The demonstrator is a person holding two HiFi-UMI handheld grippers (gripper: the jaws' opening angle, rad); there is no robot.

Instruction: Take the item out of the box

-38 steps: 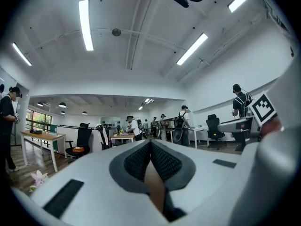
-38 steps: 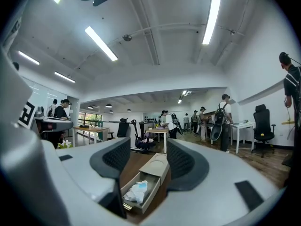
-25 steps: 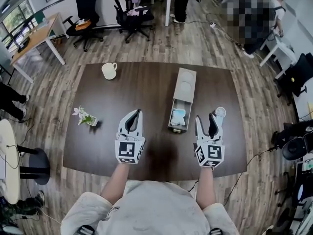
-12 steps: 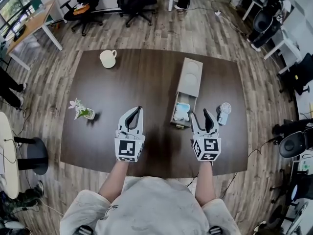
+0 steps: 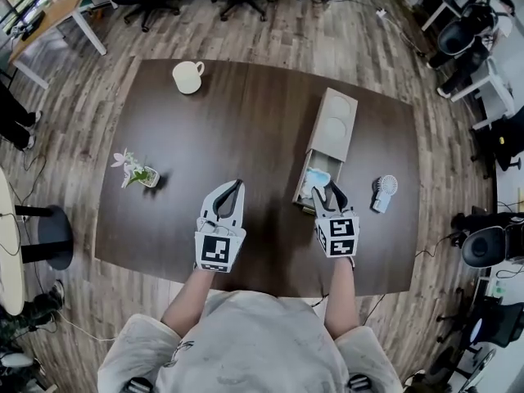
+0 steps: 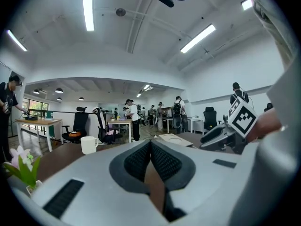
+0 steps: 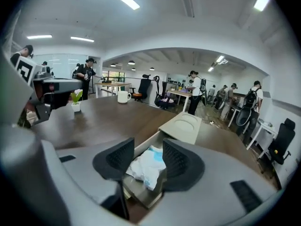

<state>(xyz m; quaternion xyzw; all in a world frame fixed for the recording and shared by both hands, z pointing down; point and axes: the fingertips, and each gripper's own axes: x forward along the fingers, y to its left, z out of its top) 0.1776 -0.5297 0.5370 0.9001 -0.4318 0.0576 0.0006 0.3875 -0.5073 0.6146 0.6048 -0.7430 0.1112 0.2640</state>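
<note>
A beige box [image 5: 336,124] lies on the dark table with its drawer [image 5: 312,188] pulled out toward me. A white and blue packet [image 7: 146,165] lies in the drawer. My right gripper [image 5: 327,191] hovers over the drawer's near end, tilted down. Its jaws have just been closing but stand open, with the packet showing between the pads [image 7: 178,159] and not pressed. In the right gripper view the right gripper [image 7: 147,148] frames the packet. My left gripper [image 5: 236,186] hangs left of the box, shut on nothing, its pads [image 6: 162,161] meeting.
A white mug [image 5: 187,77] stands at the table's far left. A small potted plant [image 5: 134,173] sits near the left edge. A small white fan [image 5: 383,191] lies right of the drawer. Office chairs, desks and people surround the table.
My right gripper has dropped and moved left over the open drawer, tipping downward, and its jaws have narrowed. The left gripper has sunk a little. The head view has shifted.
</note>
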